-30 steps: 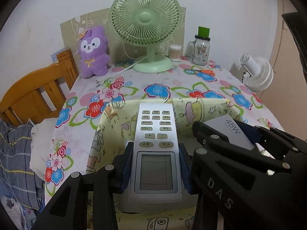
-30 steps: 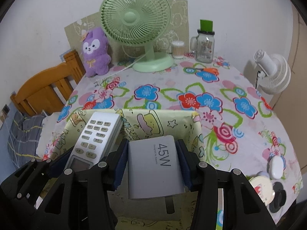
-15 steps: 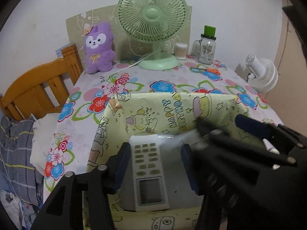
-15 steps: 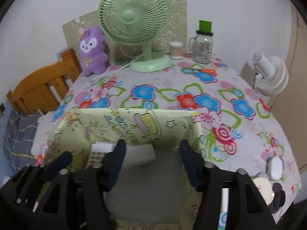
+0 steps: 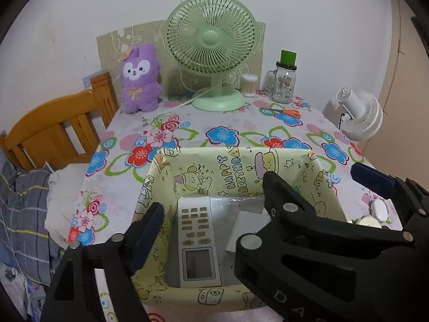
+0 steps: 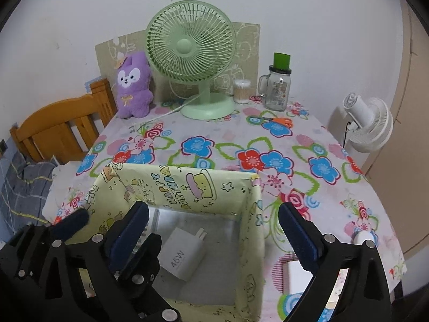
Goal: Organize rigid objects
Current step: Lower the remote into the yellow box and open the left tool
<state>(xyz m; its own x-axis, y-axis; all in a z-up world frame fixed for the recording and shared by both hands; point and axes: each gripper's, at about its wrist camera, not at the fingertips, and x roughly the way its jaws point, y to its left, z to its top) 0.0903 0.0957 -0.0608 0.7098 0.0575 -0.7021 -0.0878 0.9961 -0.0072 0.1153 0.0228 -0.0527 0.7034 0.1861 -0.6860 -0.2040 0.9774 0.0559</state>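
A yellow cartoon-print box (image 5: 241, 161) (image 6: 187, 179) stands on the flowered table. A white remote control (image 5: 198, 238) lies flat inside it on the left. A white 45W charger (image 6: 182, 255) lies inside it on the right; in the left wrist view it is mostly hidden behind the right gripper. My left gripper (image 5: 211, 222) is open and empty above the box. My right gripper (image 6: 214, 230) is open and empty above the box too, and its fingers (image 5: 289, 209) cross the left wrist view.
A green fan (image 6: 190, 53), purple plush (image 6: 132, 86), cotton swab jar (image 6: 241, 87), glass mug (image 6: 277, 88) and orange scissors (image 6: 278, 120) sit at the back. A white fan (image 6: 367, 123) stands right. Small white items (image 6: 362, 238) lie front right. A wooden chair (image 6: 61, 131) is left.
Both grippers opened and let go: the remote and the 45W charger dropped into the box. Both grippers then rose and opened wider.
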